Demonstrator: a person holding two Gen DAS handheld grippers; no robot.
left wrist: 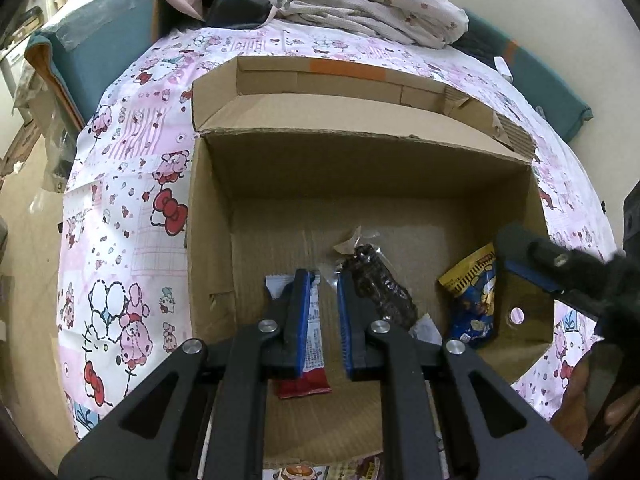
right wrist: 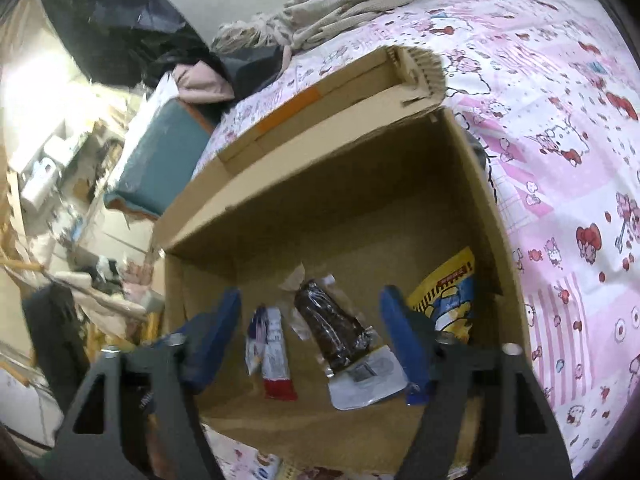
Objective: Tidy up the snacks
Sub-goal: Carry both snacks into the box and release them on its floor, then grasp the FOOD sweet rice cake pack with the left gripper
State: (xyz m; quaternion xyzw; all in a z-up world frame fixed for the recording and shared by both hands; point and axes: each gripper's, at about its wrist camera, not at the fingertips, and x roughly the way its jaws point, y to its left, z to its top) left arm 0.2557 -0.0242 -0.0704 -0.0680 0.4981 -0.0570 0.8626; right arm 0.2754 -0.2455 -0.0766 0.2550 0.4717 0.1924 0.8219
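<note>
Pink cartoon-print bedding (left wrist: 132, 184) covers a bed, and on it sits an open cardboard box (left wrist: 208, 216) with crumpled laundry (left wrist: 360, 4) piled beyond. Three snacks lie on the box floor: a red-and-white bar (right wrist: 270, 354) at left, a dark roll in clear wrap (right wrist: 334, 330) in the middle, and a yellow-and-blue bag (right wrist: 448, 300) leaning toward the right wall. The left gripper (left wrist: 322, 312) hovers over the bar with its jaws parted a little and nothing between them; the right gripper (right wrist: 310, 340) hangs above the box, spread wide and empty, straddling bar and roll. All three packs look light, soft and crinkly, with slick film that could slide between pads. The bar is probably best pinched across its narrow middle; the roll likely squashes, so a gentle grip across its body seems wise; the bag may be easiest by its upper edge. More packets show at the lower rim of both views, cut off and unreadable. Printing on the wrappers is too blurred to make out.
</note>
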